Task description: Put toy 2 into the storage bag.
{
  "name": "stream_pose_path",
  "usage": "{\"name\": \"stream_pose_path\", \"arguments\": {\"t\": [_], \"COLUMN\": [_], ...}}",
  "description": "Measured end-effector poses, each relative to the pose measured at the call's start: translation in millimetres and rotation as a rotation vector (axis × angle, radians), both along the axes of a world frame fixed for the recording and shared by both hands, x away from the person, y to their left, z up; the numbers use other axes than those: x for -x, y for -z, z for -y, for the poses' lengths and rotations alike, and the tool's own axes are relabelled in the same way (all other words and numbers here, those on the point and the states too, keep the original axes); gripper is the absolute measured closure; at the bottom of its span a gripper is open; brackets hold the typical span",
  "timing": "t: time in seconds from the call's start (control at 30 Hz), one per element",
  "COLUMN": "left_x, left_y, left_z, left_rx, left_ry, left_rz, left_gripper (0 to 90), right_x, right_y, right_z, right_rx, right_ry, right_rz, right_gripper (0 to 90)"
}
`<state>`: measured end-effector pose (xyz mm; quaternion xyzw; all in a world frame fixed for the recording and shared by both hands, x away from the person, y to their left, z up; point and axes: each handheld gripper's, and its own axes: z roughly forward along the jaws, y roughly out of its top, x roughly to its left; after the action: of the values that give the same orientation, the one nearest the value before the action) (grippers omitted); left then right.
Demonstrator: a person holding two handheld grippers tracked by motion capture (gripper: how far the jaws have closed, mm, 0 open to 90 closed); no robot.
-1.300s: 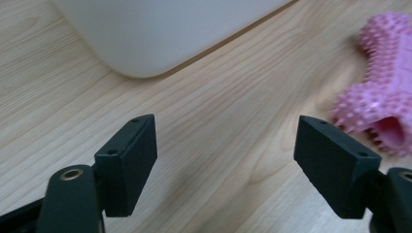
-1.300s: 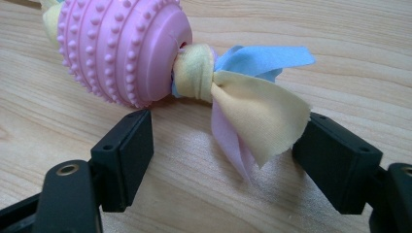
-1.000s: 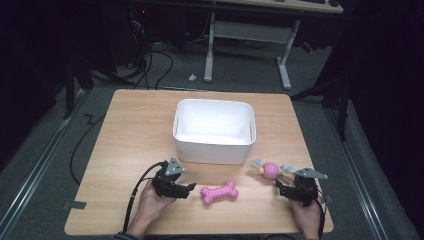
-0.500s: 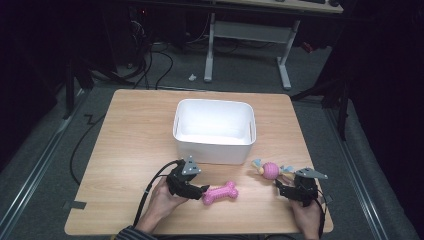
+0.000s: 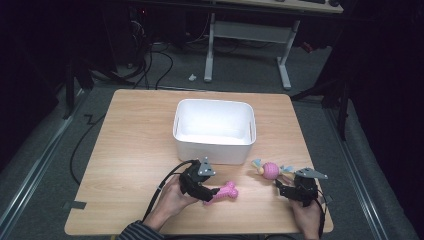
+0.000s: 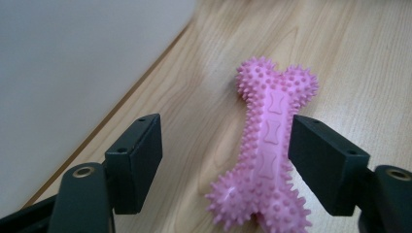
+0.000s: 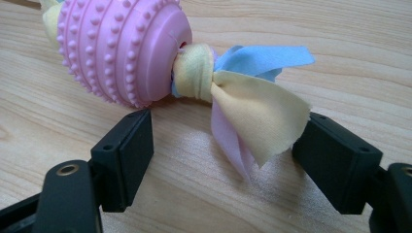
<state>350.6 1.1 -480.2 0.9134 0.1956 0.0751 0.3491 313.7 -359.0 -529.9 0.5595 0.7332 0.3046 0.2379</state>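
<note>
A pink spiky bone toy point(image 5: 225, 191) lies on the wooden table in front of the white bin. My left gripper point(image 5: 211, 193) has come over its left end. In the left gripper view the bone point(image 6: 272, 141) lies between the jaws of my left gripper point(image 6: 226, 155). It is close to the right jaw and well clear of the left one. These jaws have just been closing and stand open. A pink studded ball toy point(image 5: 270, 170) with cloth tails point(image 7: 252, 116) lies at the right. My right gripper point(image 5: 282, 186) is open, and the tails hang loose between its jaws.
The white bin point(image 5: 214, 145) stands mid-table with nothing seen inside; its wall point(image 6: 73, 73) is close on the left gripper's left. The table point(image 5: 135, 145) has bare wood left of the bin. Desk legs and cables stand on the dark floor beyond.
My left gripper has moved right, from left of the bone to over its left end. The right gripper and the ball toy have stayed put.
</note>
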Motion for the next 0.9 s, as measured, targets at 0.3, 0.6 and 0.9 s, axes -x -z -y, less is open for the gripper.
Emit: {"name": "stream_pose_path", "arguments": {"t": [0.3, 0.6, 0.9], "left_x": [1.2, 2.3, 1.7], "left_y": [5.3, 12.0, 15.5], "left_z": [17.2, 27.9, 33.2], "left_rx": [-0.061, -0.111, -0.135], "left_ry": [0.05, 0.081, 0.098], "left_rz": [-0.02, -0.034, -0.055], "left_gripper": [34.3, 39.1, 45.3], "right_x": [0.0, 0.0, 0.1], "right_y": [0.0, 0.0, 0.0], "right_z": [0.0, 0.1, 0.1], "right_rx": [0.0, 0.001, 0.001], "right_ry": [0.0, 0.0, 0.0], "right_rz": [0.0, 0.001, 0.001], "right_gripper": [23.1, 23.0, 23.0]}}
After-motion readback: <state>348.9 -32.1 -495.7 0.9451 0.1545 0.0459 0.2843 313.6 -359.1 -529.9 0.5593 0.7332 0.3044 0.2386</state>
